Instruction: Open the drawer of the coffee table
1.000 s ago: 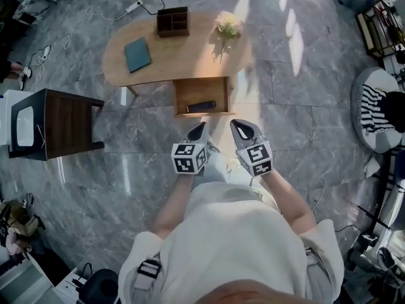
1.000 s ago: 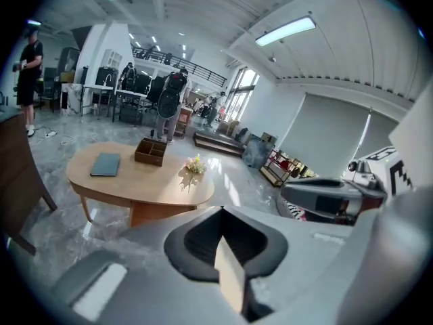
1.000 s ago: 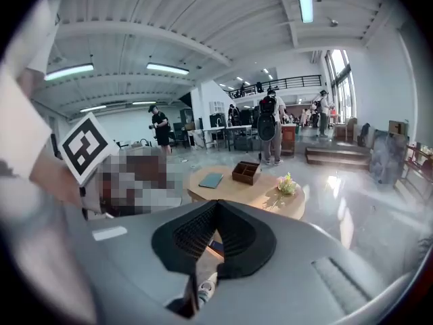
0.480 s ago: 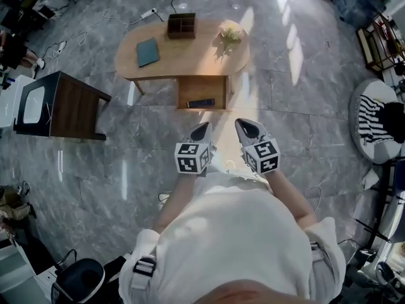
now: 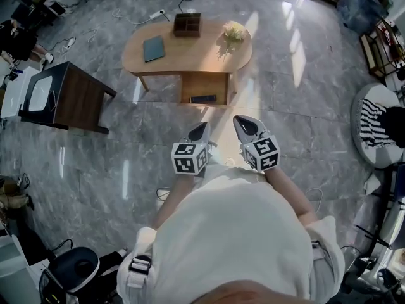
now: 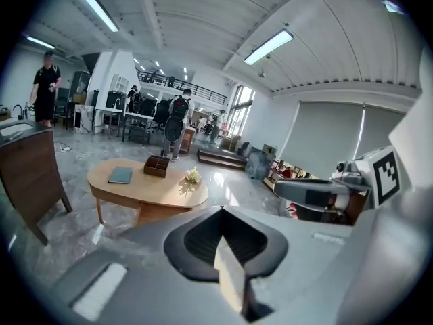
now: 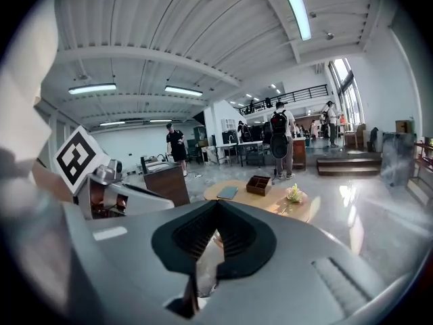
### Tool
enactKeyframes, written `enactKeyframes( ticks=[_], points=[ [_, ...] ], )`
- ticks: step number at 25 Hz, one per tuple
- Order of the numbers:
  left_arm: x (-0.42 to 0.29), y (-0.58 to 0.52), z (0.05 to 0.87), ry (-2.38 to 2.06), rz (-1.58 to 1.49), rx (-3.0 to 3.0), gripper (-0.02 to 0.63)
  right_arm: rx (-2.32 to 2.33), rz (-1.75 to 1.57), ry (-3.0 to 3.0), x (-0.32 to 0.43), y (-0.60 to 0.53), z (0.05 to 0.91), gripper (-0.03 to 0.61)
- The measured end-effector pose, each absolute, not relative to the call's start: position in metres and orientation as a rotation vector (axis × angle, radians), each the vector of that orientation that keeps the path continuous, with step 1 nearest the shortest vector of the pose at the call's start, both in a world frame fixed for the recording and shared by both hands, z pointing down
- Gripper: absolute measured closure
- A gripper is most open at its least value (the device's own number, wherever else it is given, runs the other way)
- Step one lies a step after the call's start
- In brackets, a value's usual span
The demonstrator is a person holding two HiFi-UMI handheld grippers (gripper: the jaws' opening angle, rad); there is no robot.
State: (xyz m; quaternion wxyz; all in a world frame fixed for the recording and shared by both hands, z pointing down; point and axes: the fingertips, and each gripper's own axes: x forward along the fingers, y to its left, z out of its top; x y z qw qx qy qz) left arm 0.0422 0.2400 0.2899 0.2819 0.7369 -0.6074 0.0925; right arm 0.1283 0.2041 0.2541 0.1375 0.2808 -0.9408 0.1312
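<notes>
The oval wooden coffee table (image 5: 183, 59) stands far ahead of me on the grey marble floor. Its drawer (image 5: 204, 88) is pulled out toward me, with a dark flat object (image 5: 203, 99) lying in it. On the tabletop are a teal book (image 5: 153, 48), a brown divided organizer (image 5: 187, 24) and a small flower bunch (image 5: 233, 32). My left gripper (image 5: 199, 132) and right gripper (image 5: 247, 126) are both shut and empty, held side by side close to my body, well short of the table. The table (image 6: 145, 185) also appears in the left gripper view, and the table (image 7: 260, 196) in the right gripper view.
A dark wooden side table (image 5: 68, 97) stands left of the coffee table. Cables and a power strip (image 5: 155, 13) lie on the floor behind it. A striped round cushion (image 5: 378, 124) sits at the right. People stand at desks (image 6: 177, 117) in the background.
I have backed away from the coffee table; it looks smaller and farther off. Both grippers stayed shut and came back and up with me.
</notes>
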Motion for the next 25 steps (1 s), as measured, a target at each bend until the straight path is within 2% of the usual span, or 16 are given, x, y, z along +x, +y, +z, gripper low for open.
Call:
enactKeyframes(
  ticks=[25],
  points=[
    [0.053, 0.225, 0.288, -1.650, 0.234, 1.964, 0.614, 0.801, 0.390, -2.739, 0.137, 0.197, 0.258, 0.578]
  ],
)
